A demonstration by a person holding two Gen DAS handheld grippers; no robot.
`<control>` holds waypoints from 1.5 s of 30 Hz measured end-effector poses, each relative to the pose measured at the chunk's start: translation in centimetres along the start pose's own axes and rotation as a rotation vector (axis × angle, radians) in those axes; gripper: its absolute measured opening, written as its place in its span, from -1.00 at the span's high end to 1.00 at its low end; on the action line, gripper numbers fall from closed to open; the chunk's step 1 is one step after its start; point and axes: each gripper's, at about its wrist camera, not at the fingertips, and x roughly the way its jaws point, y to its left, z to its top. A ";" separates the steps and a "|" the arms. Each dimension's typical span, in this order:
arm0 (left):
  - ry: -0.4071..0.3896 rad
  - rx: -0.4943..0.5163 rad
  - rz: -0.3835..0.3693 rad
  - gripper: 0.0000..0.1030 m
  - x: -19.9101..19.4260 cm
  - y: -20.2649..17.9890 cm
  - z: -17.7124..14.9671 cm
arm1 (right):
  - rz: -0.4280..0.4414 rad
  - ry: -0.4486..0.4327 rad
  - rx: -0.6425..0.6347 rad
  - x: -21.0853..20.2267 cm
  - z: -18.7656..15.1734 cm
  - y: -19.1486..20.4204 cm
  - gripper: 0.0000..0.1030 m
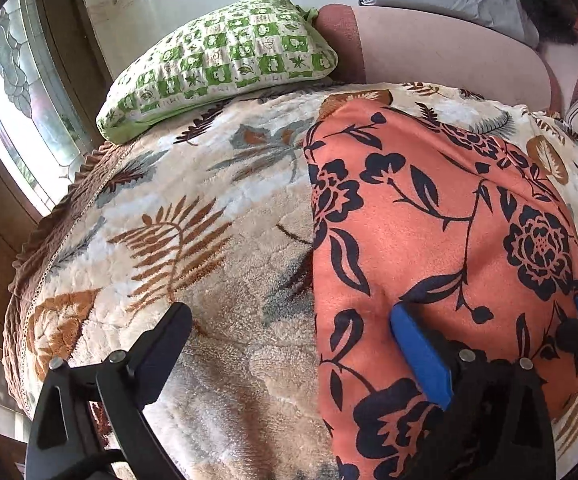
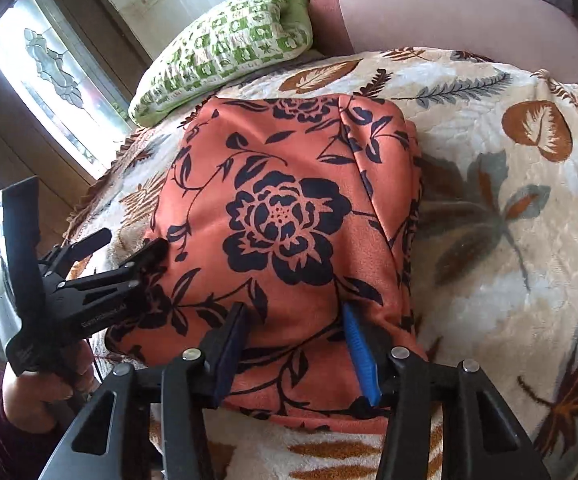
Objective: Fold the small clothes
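An orange garment with dark blue flowers lies folded into a rough square on the leaf-patterned blanket. My left gripper stands wide open over the garment's left edge, its blue pad over the cloth and its black finger over the blanket. It holds nothing. My right gripper straddles the garment's near edge, jaws apart with cloth lying between them; the blue pad's tip sits in a crease. In the right wrist view the left gripper shows at the left, held by a hand.
A green checked pillow lies at the bed's far left corner. A pink padded headboard runs along the back. A brown frilled bed edge drops off on the left beside a window.
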 end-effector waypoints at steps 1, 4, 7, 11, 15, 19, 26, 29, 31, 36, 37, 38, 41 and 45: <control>-0.002 -0.010 -0.002 -0.94 -0.2 0.1 0.1 | 0.002 0.000 0.008 -0.1 0.0 0.2 -0.04; -0.038 -0.025 0.030 -0.94 -2.4 0.0 0.1 | 0.034 -0.025 0.034 -1.0 0.0 0.3 -0.04; -0.072 -0.023 0.054 -0.94 -4.6 -0.1 0.1 | 0.061 -0.067 0.043 -2.4 -0.3 0.7 -0.04; -0.102 -0.062 0.041 -0.94 -6.3 0.7 1.3 | 0.044 -0.117 0.029 -3.7 1.1 1.0 -0.04; -0.074 -0.093 0.053 -0.94 -4.5 1.9 4.8 | 0.061 -0.119 0.074 -2.8 4.3 0.2 -0.04; -0.011 -0.076 0.079 -0.94 0.2 1.6 7.8 | 0.094 -0.099 0.141 -0.6 8.2 -1.0 -0.04; 0.060 -0.006 0.133 -0.94 5.7 0.2 8.1 | 0.032 0.073 0.192 6.8 10.9 -2.7 -0.07; 0.040 -0.030 0.121 -0.93 3.9 0.8 7.8 | 0.023 0.051 0.152 5.7 10.9 -2.1 -0.06; 0.003 -0.032 0.137 -0.93 1.6 1.1 7.7 | 0.018 0.017 0.141 3.7 10.7 -1.7 -0.06; -0.119 -0.085 0.122 -0.93 -6.0 1.7 7.0 | -0.016 -0.109 0.074 -3.4 8.2 0.2 -0.13; -0.145 -0.093 0.121 -0.93 -7.8 1.8 6.7 | -0.025 -0.135 0.059 -4.8 7.5 0.7 -0.15; -0.159 -0.097 0.120 -0.93 -8.9 1.8 6.7 | -0.035 -0.162 0.041 -6.3 6.6 1.3 -0.18; -0.196 -0.120 0.113 -0.93 -12.4 2.2 6.3 | -0.059 -0.225 0.000 -9.7 4.8 2.9 -0.21; -0.221 -0.155 0.140 -0.93 -15.9 3.0 5.8 | -0.067 -0.288 -0.019 -13.2 3.1 4.5 -0.23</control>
